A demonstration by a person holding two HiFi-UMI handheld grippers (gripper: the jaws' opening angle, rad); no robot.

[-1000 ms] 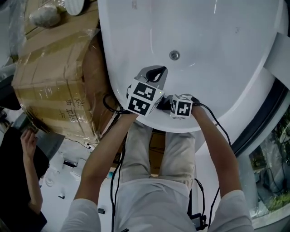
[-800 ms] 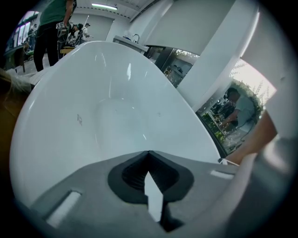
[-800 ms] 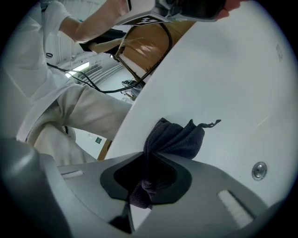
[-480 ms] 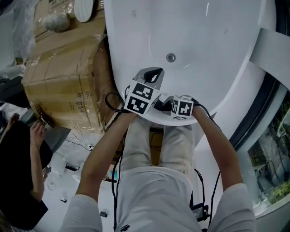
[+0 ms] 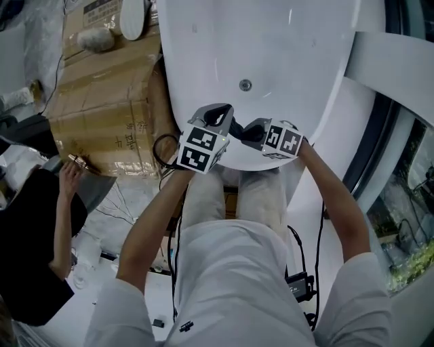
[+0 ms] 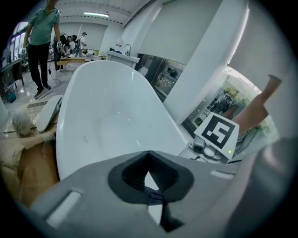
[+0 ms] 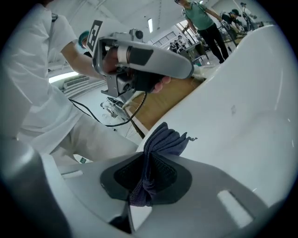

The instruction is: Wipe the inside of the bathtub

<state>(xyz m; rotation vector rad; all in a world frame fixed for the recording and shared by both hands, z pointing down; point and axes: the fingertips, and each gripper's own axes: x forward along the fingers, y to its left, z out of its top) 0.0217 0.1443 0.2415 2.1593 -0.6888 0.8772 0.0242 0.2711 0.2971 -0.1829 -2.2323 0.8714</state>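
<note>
We see the white bathtub (image 5: 285, 61) filling the upper middle of the head view, its inside glossy. Just beside the bathtub's left wall stands a taped cardboard box (image 5: 102, 101), and a white oval thing (image 5: 132, 17) lies on top of it. Farther out from the bathtub on that side, a person in dark clothes (image 5: 30, 251) holds a hand at the box's near corner. In the left gripper view another person in a green top (image 6: 41, 37) stands on the floor beyond the bathtub's far end.

Both grippers are at the bathtub's near end, over its rim, close together but not touching. The left gripper (image 5: 218, 116) points along the bathtub. In its own view its jaws are closed, with the tips meeting. A small bluish scrap (image 6: 152, 194) shows low between the pads, and we cannot tell what it is. The right gripper (image 5: 251, 130) sits just beside it, toward the bathtub's right wall. Its jaws are clamped on a dark blue-grey cloth (image 7: 158, 144), which is folded and bunched. The cloth's free end sticks out past the jaw tips over the bathtub's near rim, and we cannot tell whether it touches the surface.

A small round drain (image 5: 245, 85) sits in the bathtub's floor, a little beyond the two grippers.
</note>
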